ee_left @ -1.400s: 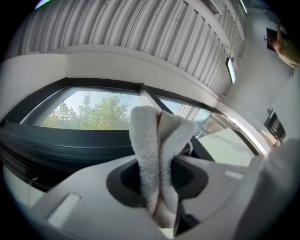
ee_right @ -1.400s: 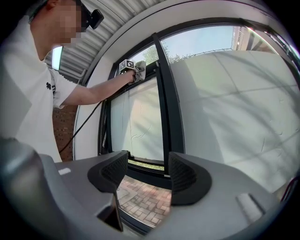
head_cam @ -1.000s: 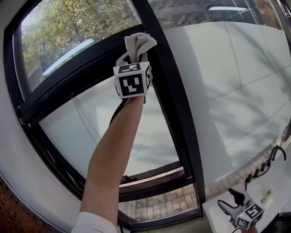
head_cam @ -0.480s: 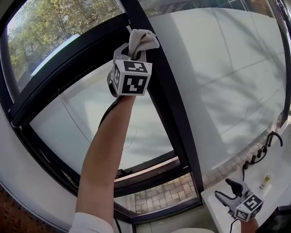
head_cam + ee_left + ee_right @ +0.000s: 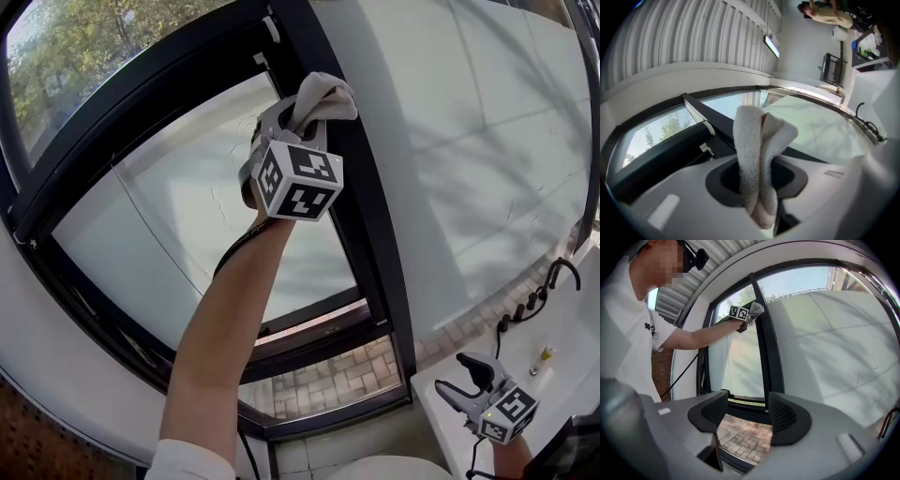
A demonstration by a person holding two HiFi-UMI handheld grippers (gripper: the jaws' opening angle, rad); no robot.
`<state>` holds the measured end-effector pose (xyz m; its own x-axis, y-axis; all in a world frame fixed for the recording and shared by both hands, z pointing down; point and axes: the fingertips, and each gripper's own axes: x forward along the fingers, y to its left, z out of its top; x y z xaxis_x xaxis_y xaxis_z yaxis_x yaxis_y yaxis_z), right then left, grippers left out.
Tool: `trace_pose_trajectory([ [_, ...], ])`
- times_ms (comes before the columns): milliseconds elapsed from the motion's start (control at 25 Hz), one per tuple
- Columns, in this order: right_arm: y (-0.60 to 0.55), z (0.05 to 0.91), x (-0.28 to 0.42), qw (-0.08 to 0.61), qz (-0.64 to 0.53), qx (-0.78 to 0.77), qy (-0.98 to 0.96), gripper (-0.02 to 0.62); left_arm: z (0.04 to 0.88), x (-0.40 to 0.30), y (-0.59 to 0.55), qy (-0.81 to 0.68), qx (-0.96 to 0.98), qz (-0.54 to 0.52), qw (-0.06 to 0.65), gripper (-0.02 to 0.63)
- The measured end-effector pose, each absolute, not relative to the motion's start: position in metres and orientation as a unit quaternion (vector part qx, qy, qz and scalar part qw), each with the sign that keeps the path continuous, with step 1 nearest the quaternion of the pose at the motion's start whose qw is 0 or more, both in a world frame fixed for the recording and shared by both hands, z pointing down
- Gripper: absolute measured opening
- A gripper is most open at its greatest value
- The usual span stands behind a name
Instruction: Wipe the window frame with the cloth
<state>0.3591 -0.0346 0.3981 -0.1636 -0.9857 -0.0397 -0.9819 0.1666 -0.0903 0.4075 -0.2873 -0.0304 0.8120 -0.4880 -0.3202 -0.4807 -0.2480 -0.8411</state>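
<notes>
right gripper (image 5: 466, 380) low over bench (image 5: 567, 370), fingers apart, holding nothing | left gripper (image 5: 295, 124) fingers squeezing cloth (image 5: 323, 97) | cloth on window frame (image 5: 354, 211) upright, slid down from the cross bar | wiping under way, lower part likely still to do

A light beige towelling cloth (image 5: 325, 96) is being gripped by the grey left gripper (image 5: 302, 117), which is being held high on a bare outstretched forearm (image 5: 225, 328). The cloth is being held up at the black vertical bar of the window frame (image 5: 370, 253). The gripper's white cube with black square markers (image 5: 300, 180) is being faced toward the camera. Low at the right, the right gripper (image 5: 455, 375) is being held with jaws apart and empty over a white desk (image 5: 572, 323), along which a black cable (image 5: 536, 298) is lying.
</notes>
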Motion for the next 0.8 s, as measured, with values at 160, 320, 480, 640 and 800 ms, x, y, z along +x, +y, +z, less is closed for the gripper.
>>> trace_pose_trajectory([
  [160,-0.034,0.396,0.355,0.04,-0.022,-0.64,0.767,0.272,-0.008,0.41,-0.288,0.302,-0.791,-0.017,0.532,0.129],
  [320,-0.034,0.39,0.354,0.037,-0.016,-0.639,0.768,0.272,0.02,0.411,-0.29,0.299,-0.789,-0.031,0.536,0.129],
  [480,-0.03,0.388,0.353,0.034,-0.014,-0.64,0.768,0.272,0.059,0.413,-0.29,0.292,-0.783,-0.053,0.547,0.129],
  [640,-0.027,0.387,0.35,0.03,-0.01,-0.642,0.766,0.272,0.102,0.415,-0.29,0.28,-0.782,-0.075,0.551,0.13],
  [800,-0.022,0.388,0.346,0.023,-0.008,-0.642,0.766,0.272,0.136,0.414,-0.291,0.272,-0.79,-0.09,0.542,0.13],
])
